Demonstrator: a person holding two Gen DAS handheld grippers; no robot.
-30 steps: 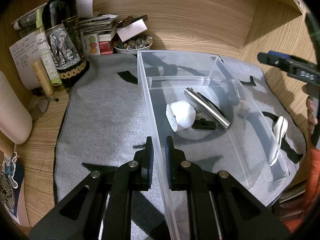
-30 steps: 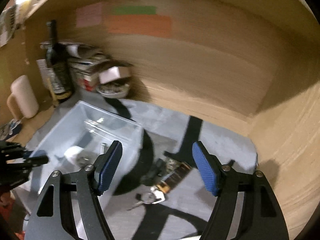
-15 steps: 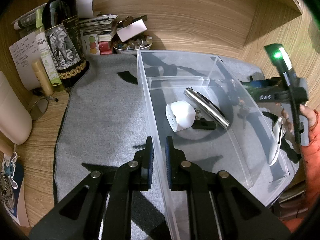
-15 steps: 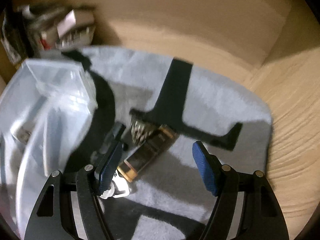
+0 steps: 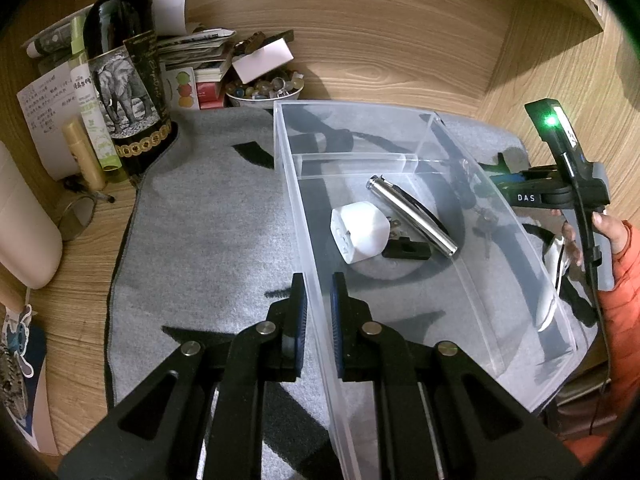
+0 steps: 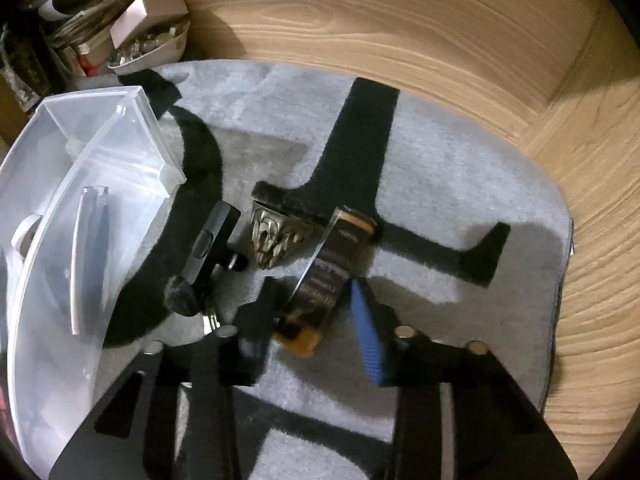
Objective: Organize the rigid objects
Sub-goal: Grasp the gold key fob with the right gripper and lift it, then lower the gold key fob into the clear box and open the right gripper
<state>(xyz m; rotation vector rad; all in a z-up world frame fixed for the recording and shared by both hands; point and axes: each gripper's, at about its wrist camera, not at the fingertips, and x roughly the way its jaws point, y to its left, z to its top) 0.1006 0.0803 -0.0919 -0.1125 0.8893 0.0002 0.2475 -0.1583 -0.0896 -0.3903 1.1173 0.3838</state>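
Left gripper [image 5: 318, 312] was clamped narrow on the near long wall of the clear plastic storage bin [image 5: 532, 264], likely to steady it while items got dropped in. Right gripper [image 6: 316, 320] sat low on the grey felt mat [image 6: 460, 184] just right of the bin, fingers wide, straddling the near end of a flat dark rectangular case with gold trim [image 6: 332, 272]; not yet closed on it, so probably the next pick. Beyond the case, still outside the bin: an ornate metal ring-like piece [image 6: 272, 240], touching or just beside it, cannot tell, and a black T-shaped part with keys [image 6: 210, 244] nearer the bin wall. Inside the bin: white plug adapter [image 5: 358, 232], small black clip [image 5: 406, 249], silver metal cylinder [image 5: 412, 216]. Farther behind the bin: dark wine bottle with elephant label [image 5: 124, 92] and a bowl of beads [image 5: 262, 90] against the wooden wall.
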